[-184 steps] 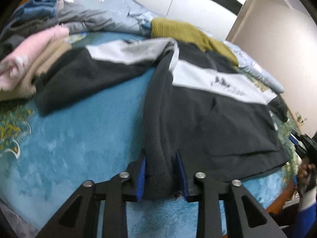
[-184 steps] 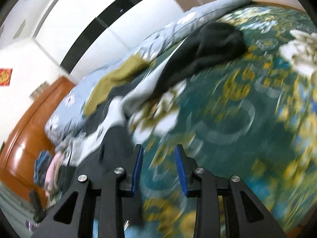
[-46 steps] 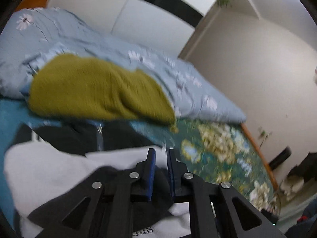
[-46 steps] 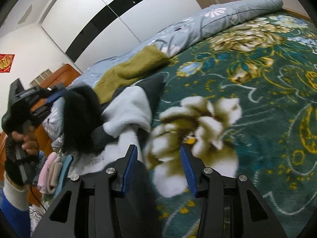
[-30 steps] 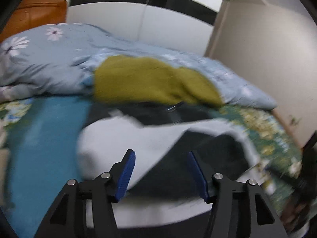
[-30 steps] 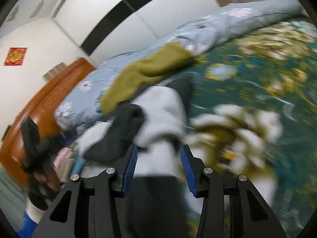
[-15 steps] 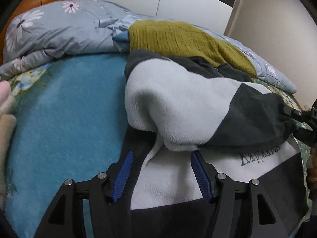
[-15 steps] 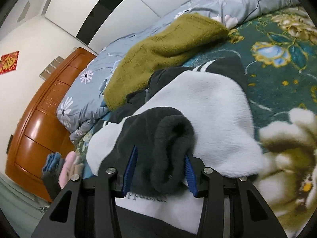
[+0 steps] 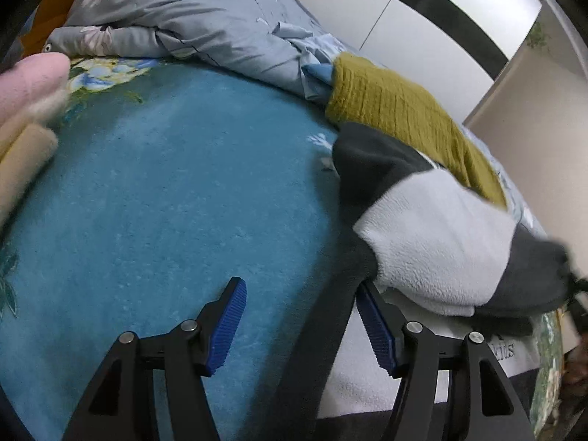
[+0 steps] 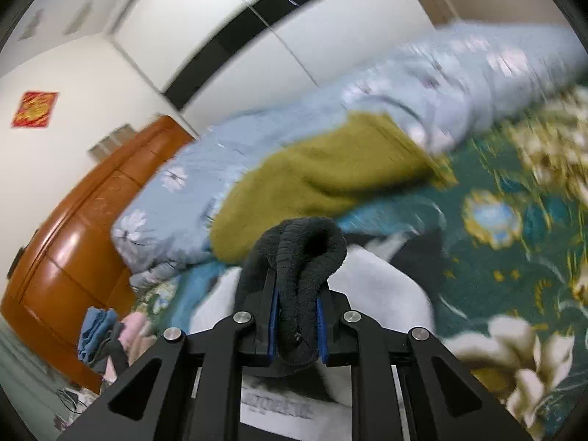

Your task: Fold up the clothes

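The right gripper (image 10: 296, 325) clenches the dark cuff (image 10: 305, 257) of the sweatshirt (image 9: 433, 235); the left gripper (image 9: 301, 325) gapes, released. Judging by this, lay the sleeve flat across the body, keeping the cuff taut, and let go only once it lies smooth.

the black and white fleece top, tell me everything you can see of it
The fleece top is soft, fuzzy, colour-blocked in dark grey-black and white, with dark lettering on a white panel low down. It lies partly folded on the teal floral bedspread, a sleeve laid across the body, its far edge against the olive knit garment. The right gripper is shut on the sleeve's dark cuff. The open left gripper has the top's dark edge between its fingers.
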Demonstrator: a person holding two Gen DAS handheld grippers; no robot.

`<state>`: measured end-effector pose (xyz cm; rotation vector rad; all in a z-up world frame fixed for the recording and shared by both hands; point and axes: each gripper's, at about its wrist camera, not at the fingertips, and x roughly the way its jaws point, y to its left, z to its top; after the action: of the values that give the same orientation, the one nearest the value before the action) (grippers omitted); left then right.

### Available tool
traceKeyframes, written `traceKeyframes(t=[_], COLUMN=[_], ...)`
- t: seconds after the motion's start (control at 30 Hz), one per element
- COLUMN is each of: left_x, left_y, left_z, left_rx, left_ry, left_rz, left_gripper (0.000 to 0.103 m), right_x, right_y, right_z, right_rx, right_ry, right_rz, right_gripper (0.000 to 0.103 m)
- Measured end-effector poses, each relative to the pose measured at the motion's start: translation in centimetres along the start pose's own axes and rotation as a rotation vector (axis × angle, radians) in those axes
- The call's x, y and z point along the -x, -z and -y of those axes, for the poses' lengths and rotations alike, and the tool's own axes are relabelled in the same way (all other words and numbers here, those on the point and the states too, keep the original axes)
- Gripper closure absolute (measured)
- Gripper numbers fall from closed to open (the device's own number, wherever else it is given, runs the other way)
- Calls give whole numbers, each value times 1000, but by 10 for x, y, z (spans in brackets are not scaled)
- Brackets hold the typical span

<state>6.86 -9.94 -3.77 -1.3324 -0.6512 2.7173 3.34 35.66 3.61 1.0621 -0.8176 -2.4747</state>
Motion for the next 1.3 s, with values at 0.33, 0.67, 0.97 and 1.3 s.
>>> traceKeyframes(t=[0.33,0.67,0.97,1.3], left_x=[29,61,91,115], left_y=[8,44,91,133], left_z=[-14,-39,-50,-39], left_rx=[-10,26,128,81], left_ry=[104,211,331,373], left_rz=[-89,-202,-250,-298], left_gripper=[36,36,36,36], right_x=[6,80,126,145], right_y=[14,90,163,208], right_z=[38,76,97,85], right_rx=[-14,-14,-125,-141], right_ry=[73,75,-64,-140], right_rz=[-92,-189,-218,-256], right_gripper=[77,60,59,59])
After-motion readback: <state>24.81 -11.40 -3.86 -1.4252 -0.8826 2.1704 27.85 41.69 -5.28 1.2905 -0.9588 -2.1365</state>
